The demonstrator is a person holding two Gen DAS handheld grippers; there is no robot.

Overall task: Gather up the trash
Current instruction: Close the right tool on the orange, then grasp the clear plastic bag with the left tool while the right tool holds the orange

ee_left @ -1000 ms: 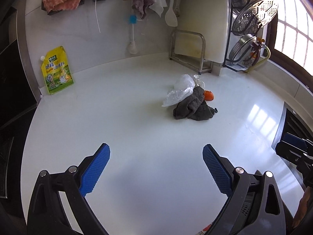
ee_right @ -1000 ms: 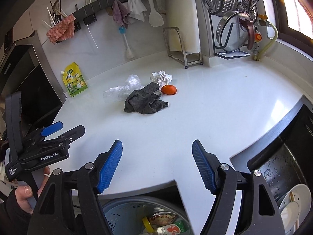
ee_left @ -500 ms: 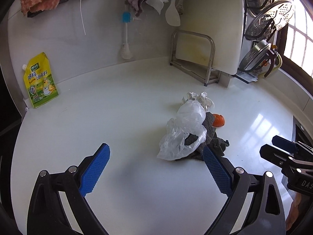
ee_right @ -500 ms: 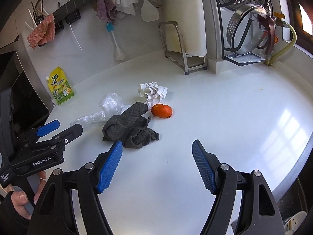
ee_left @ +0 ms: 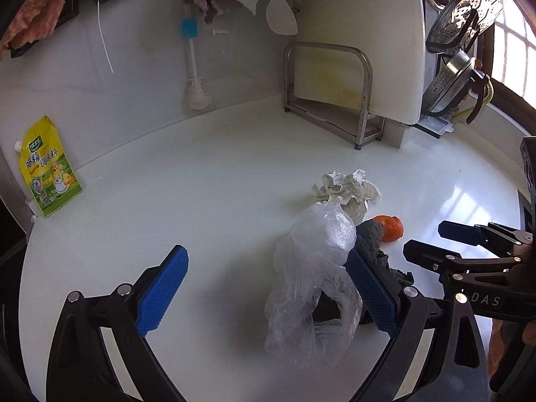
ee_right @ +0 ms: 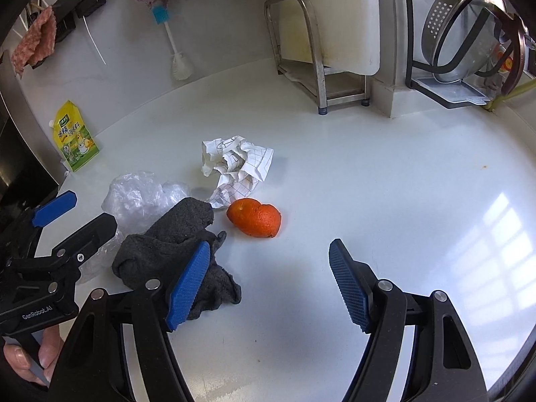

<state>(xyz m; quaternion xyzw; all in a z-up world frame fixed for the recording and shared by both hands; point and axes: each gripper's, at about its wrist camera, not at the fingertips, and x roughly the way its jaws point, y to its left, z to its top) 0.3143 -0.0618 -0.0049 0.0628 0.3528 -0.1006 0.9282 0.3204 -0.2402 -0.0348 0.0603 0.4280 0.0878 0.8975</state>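
Observation:
A small trash pile lies on the white counter [ee_right: 402,184]. It consists of a clear plastic bag [ee_left: 318,274], a dark grey cloth [ee_right: 174,244], an orange peel [ee_right: 254,217] and crumpled checked paper [ee_right: 234,164]. My left gripper [ee_left: 265,253] is open, and the bag lies loosely between its fingers, close to the right one. My right gripper [ee_right: 269,244] is open with bare counter between its fingers. The peel sits just beyond its gap, and its left finger overlaps the cloth. Each gripper shows at the edge of the other's view.
A yellow seasoning pouch [ee_left: 50,174] leans on the back wall at the left. A steel rack holding a white cutting board [ee_left: 335,100] stands behind the pile. A bottle brush [ee_left: 194,67] hangs on the wall, and a colander rack [ee_right: 469,33] stands at the far right.
Both grippers have moved in toward the trash pile and stayed open. The bag now sits between the left fingers, and the peel is just ahead of the right ones.

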